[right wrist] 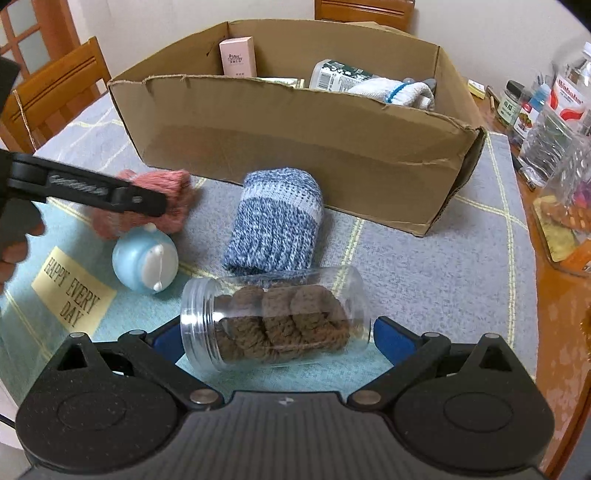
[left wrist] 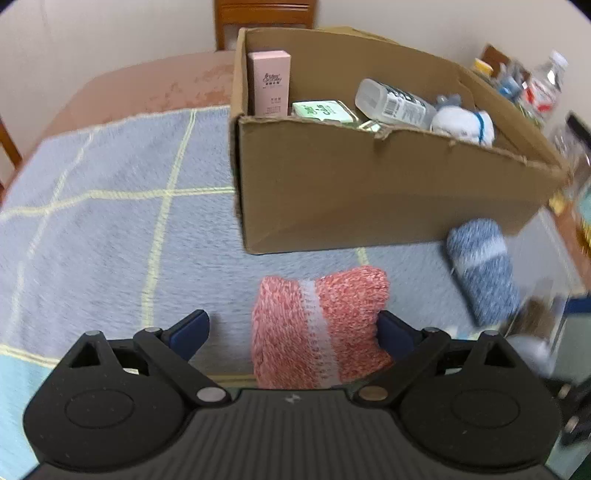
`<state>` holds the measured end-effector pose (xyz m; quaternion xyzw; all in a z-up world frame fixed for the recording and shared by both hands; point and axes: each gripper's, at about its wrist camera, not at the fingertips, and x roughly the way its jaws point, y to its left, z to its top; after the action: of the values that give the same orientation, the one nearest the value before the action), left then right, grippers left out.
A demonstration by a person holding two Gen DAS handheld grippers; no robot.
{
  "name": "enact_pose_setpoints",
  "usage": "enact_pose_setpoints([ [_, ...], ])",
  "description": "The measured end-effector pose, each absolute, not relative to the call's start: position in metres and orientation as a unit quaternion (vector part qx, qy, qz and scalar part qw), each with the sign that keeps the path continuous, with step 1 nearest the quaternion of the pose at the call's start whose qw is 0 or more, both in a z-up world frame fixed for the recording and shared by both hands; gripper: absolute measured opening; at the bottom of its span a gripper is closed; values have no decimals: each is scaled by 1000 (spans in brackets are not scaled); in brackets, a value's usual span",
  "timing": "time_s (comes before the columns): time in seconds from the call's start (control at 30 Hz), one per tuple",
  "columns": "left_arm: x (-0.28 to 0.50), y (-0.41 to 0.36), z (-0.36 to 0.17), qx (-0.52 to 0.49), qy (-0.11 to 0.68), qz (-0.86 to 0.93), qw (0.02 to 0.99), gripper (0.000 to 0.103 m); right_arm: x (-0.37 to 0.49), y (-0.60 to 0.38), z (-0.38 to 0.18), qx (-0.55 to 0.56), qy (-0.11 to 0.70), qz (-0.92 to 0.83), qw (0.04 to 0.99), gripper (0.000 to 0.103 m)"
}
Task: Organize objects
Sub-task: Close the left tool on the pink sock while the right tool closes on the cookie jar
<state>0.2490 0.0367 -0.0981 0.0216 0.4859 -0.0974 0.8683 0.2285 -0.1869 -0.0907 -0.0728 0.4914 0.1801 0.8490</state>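
chairs (right wrist: 55,92) | water bottle (right wrist: 565,107) (right table edge) | checked cloth (left wrist: 110,221) | wall (left wrist: 110,33)

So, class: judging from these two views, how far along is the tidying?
Done: pink carton, bottle and white sock sit in the cardboard box. In hand: left tool open around the pink sock. Left: blue sock, jar, blue-white toy.

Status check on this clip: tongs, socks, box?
Left tongs open, straddling pink sock. Right tongs open around the lying clear jar. Blue sock outside cardboard box. Path clear.
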Motion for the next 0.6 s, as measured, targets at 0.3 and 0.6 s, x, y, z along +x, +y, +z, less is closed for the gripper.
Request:
enact_pose_setpoints([
  [0.3,246,27,-96,25,468,-100,878,96,225,-190,-93,-89,497,180,844,103],
  [0.6,254,15,-112,39,476,-74,876,98,223,-184,-103,-95,508,173,839,103],
])
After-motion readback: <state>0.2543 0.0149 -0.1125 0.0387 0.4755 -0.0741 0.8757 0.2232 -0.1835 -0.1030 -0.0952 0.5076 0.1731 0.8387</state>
